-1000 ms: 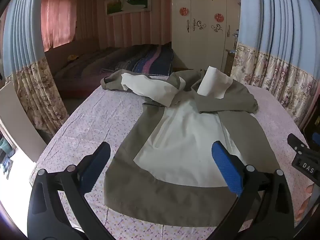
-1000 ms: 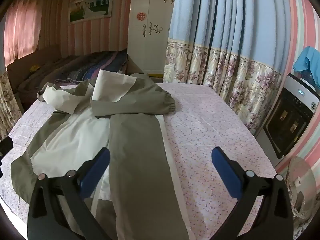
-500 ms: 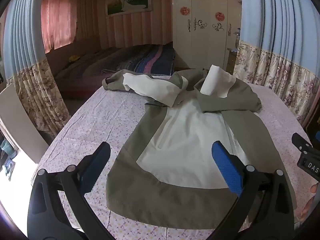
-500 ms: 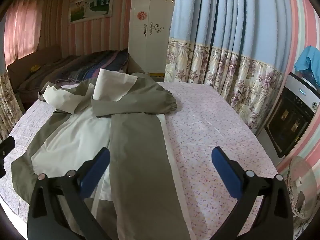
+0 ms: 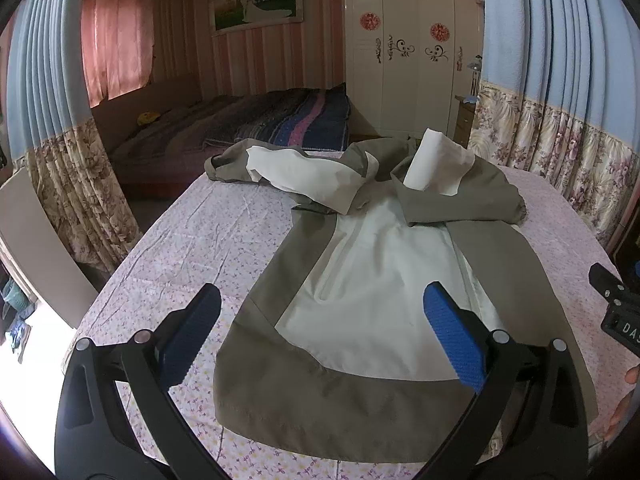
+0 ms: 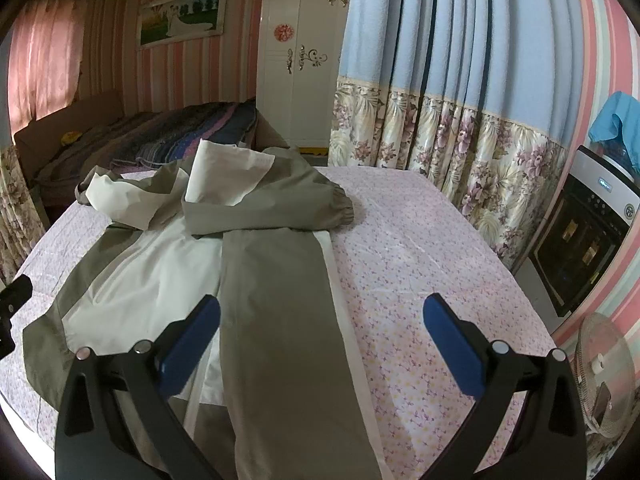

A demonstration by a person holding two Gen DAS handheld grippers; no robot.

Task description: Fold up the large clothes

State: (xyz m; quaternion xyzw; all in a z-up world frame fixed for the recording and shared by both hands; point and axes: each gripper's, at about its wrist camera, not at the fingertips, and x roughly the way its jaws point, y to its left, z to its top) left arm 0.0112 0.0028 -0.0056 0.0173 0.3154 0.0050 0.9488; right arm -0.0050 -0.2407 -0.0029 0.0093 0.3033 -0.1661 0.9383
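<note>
Olive-and-white jacket (image 5: 372, 288) on a floral-sheeted bed (image 5: 208, 240)
Left claw (image 5: 320, 332) and right claw (image 6: 320, 332) hang gaping, empty; wardrobe (image 5: 408, 48), blue curtains (image 6: 448, 28) behind

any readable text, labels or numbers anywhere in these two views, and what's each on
"DAS", cut off by the frame edge: on the black body of the right hand-held gripper, seen in the left wrist view.
Red round emblems on the white wardrobe: too blurred to read.
Display and round logo on the black appliance: too small to read.
Nothing readable on the jacket.
</note>
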